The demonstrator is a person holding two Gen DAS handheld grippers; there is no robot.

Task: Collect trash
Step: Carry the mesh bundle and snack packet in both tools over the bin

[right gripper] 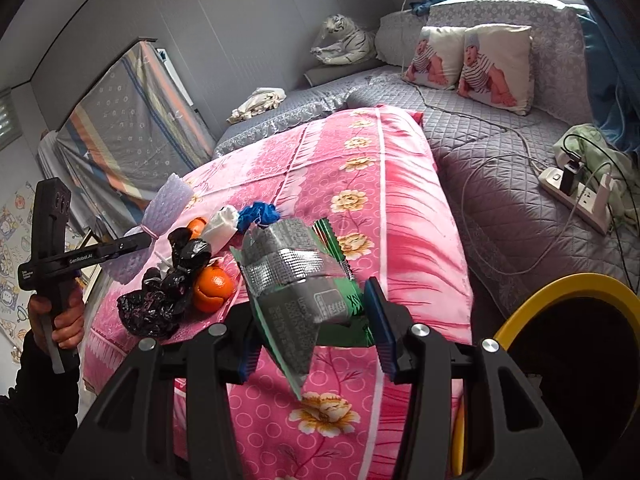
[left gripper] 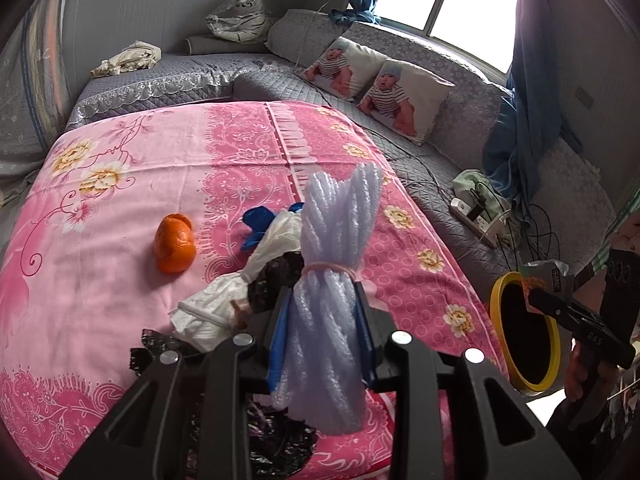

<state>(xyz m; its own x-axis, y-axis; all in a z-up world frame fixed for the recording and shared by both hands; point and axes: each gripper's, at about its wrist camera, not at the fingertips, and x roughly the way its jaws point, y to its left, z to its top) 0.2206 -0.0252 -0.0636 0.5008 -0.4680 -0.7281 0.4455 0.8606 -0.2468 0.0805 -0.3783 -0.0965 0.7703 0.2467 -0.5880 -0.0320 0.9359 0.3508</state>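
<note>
My left gripper (left gripper: 324,332) is shut on a pale lilac foam-net bundle (left gripper: 336,240) tied with a pink band, held above the pink blanket (left gripper: 100,280). From the right wrist view, the left gripper (right gripper: 136,242) and the foam net (right gripper: 168,204) appear at the left, with a hand below them. My right gripper (right gripper: 312,344) is shut on a crumpled silver and green snack wrapper (right gripper: 292,276); this right gripper (left gripper: 538,300) is by the yellow-rimmed bin (left gripper: 498,300). On the blanket lie an orange peel (left gripper: 175,244), a white bag (left gripper: 224,308), a black bag (left gripper: 276,280) and a blue scrap (left gripper: 258,228).
The yellow-rimmed bin (right gripper: 560,288) stands at the blanket's right edge, beside the grey quilted sofa (right gripper: 500,200). A power strip (right gripper: 576,196) with cables lies on the sofa, with two printed cushions (right gripper: 472,64) behind it. A covered board (right gripper: 132,136) leans at the left wall.
</note>
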